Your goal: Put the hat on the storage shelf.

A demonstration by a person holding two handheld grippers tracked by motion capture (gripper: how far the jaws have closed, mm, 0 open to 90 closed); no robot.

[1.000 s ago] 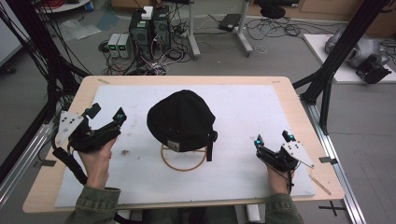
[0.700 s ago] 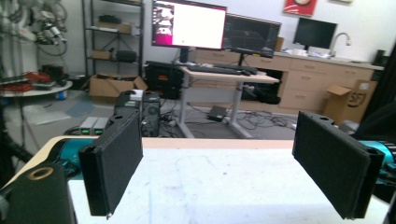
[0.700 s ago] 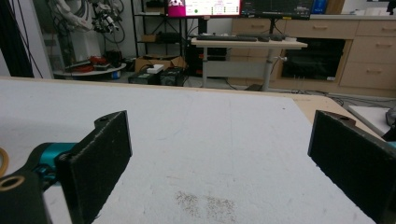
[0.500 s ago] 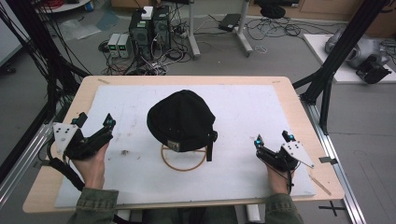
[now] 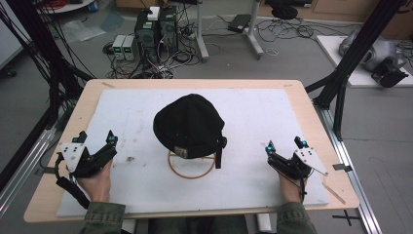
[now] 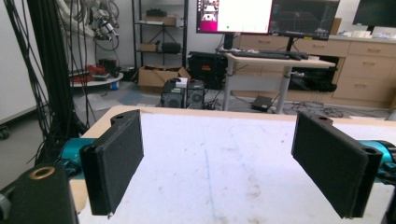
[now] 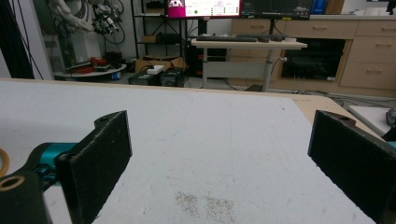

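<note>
A black cap [image 5: 189, 125] rests in the middle of the white mat, perched on a thin wooden ring stand [image 5: 191, 165]. My left gripper [image 5: 96, 142] lies low at the mat's left edge, well to the left of the cap, open and holding nothing. In the left gripper view its black pads [image 6: 116, 161] stand far apart over bare mat. My right gripper [image 5: 285, 145] lies at the mat's right side, right of the cap, also open and holding nothing. Wide-spread pads [image 7: 100, 157] show in the right gripper view.
The white mat [image 5: 263, 112] covers most of the wooden table [image 5: 302, 92]. Black frame posts [image 5: 350, 58] stand at both sides. Computers and cables [image 5: 156, 34] lie on the floor beyond the far edge. A small dirt smudge [image 5: 130, 158] marks the mat near my left gripper.
My left gripper has drawn back toward the near left edge of the mat and sunk lower. The right gripper and the cap have stayed put.
</note>
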